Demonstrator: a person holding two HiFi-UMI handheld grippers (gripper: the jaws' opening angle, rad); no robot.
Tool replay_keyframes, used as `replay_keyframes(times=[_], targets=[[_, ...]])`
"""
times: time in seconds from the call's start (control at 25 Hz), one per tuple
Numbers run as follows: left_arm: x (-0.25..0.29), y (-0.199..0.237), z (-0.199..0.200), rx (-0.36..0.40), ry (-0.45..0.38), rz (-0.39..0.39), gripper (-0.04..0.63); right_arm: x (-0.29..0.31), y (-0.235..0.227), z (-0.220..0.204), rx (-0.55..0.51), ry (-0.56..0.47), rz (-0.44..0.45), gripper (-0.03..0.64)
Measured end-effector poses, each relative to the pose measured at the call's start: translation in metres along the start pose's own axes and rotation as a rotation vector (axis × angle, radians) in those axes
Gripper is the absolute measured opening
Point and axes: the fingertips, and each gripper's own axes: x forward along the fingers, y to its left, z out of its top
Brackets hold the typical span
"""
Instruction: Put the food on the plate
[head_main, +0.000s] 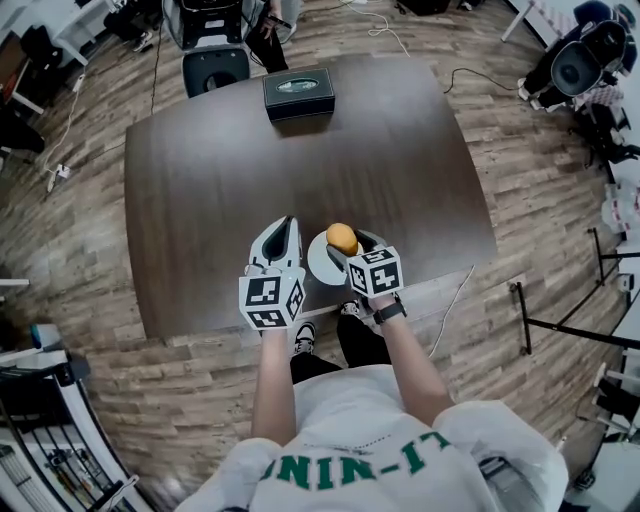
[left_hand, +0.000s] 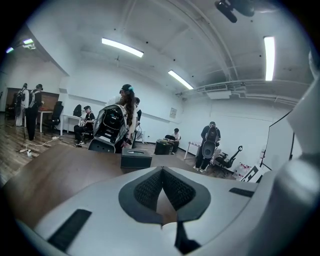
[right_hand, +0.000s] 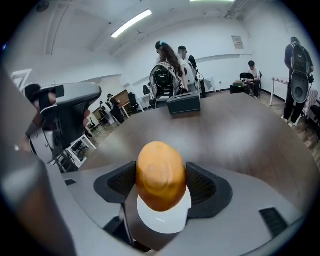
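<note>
An orange-yellow, egg-shaped piece of food sits between the dark pads of my right gripper, which is shut on it. Directly below it lies a small white plate; whether the food touches the plate I cannot tell. In the head view the food hangs over the plate near the table's front edge, with the right gripper behind it. My left gripper rests just left of the plate. Its jaws meet at the tips, shut with nothing in them.
A dark tissue box stands at the far edge of the brown table. Chairs, equipment and cables ring the table on the wooden floor. Several people stand or sit at the far end of the room.
</note>
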Motion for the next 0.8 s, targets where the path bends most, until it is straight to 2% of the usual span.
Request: replay_keyframes(times=[0.52, 0.8], targets=[[0.003, 0.008, -0.042, -0.031, 0.086, 0.012, 0.012, 0.046, 0.002, -0.056, 0.003, 0.130, -0.006, 0.327], [-0.001, 0.015, -0.054, -0.033, 0.108, 0.029, 0.012, 0.056, 0.003, -0.063, -0.034, 0.127, -0.026, 0.327]])
